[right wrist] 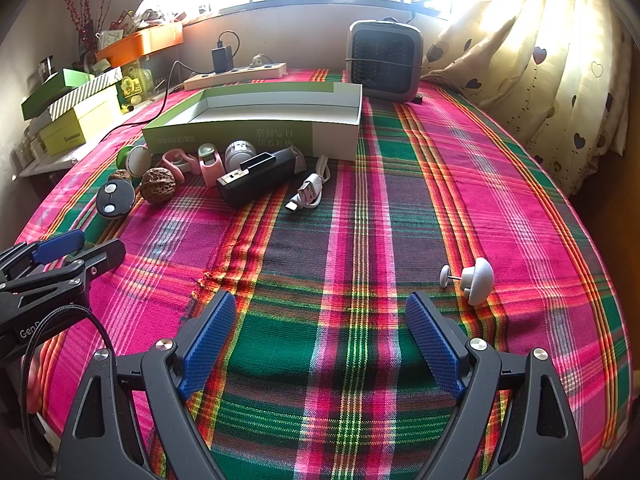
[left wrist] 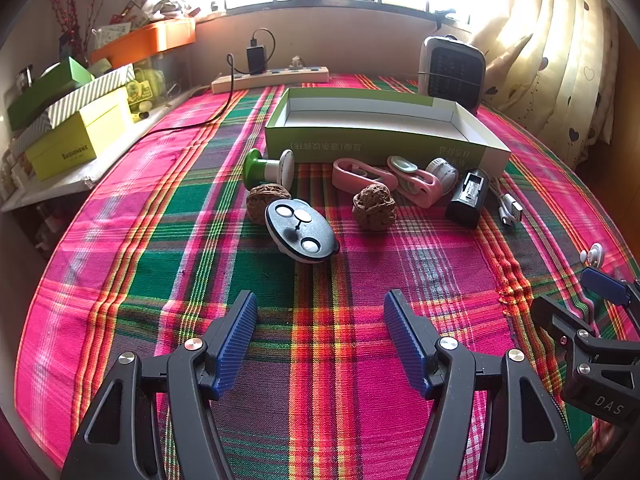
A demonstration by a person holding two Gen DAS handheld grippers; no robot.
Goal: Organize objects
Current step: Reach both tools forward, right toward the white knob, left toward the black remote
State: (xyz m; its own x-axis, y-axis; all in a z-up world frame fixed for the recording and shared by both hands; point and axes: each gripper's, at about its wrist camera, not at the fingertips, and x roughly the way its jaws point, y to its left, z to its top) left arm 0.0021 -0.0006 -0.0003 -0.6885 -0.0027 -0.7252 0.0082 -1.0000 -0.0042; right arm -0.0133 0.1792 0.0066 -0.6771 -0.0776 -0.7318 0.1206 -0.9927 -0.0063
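Note:
An empty green-and-white box [left wrist: 376, 146] [right wrist: 256, 134] lies open on the plaid cloth. Before it sit a green-and-white knob [left wrist: 266, 169], two walnuts [left wrist: 374, 206] [left wrist: 264, 200], a black oval disc with white dots [left wrist: 301, 230] [right wrist: 115, 196], pink clips [left wrist: 362, 174] [right wrist: 210, 164], a black battery-like block [left wrist: 468, 196] [right wrist: 260, 178] and a white USB cable [left wrist: 508, 204] [right wrist: 310, 190]. A white mushroom-shaped knob [right wrist: 476, 278] [left wrist: 592, 254] lies apart, just right of my right gripper. My left gripper [left wrist: 320, 308] is open over bare cloth, short of the disc. My right gripper [right wrist: 322, 312] is open, nothing between its fingers.
A grey heater [left wrist: 452, 70] [right wrist: 384, 62] and a power strip with charger [left wrist: 272, 74] [right wrist: 236, 70] stand behind the box. Stacked green and yellow boxes [left wrist: 76, 120] fill a shelf at left. Curtains [right wrist: 540, 60] hang at right. Each gripper shows at the other view's edge.

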